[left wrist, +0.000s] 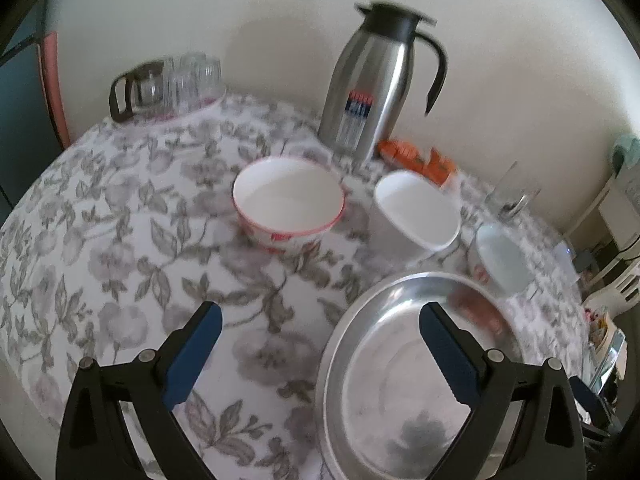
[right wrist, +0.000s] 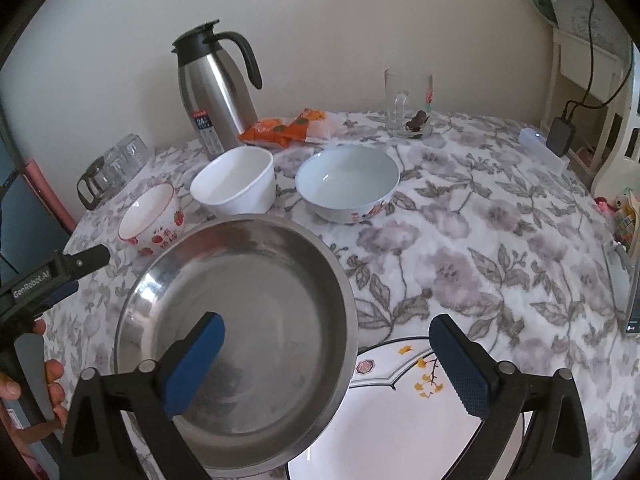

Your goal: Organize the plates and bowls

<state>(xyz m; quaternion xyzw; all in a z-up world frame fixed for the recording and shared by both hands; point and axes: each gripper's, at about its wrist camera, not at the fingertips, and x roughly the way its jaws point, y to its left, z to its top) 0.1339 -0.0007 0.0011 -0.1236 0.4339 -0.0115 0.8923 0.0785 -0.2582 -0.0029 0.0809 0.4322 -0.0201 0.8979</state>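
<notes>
right wrist view: steel plate [right wrist: 256,300] under wide-open, empty right gripper [right wrist: 326,360].

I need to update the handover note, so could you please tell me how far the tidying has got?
Done: steel plate overlaps the white plate. In hand: nothing; left gripper and right gripper are open. Left: strawberry bowl, white bowl and blue bowl stand unstacked.

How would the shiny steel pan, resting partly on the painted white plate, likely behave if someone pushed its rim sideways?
The round stainless-steel pan would probably slide easily: its polished metal overlaps the glazed white plate with yellow flowers. It may rock or tilt, since one edge seems raised on that plate. It looks rigid and thin-walled, so likely light and unlikely to bend.
</notes>
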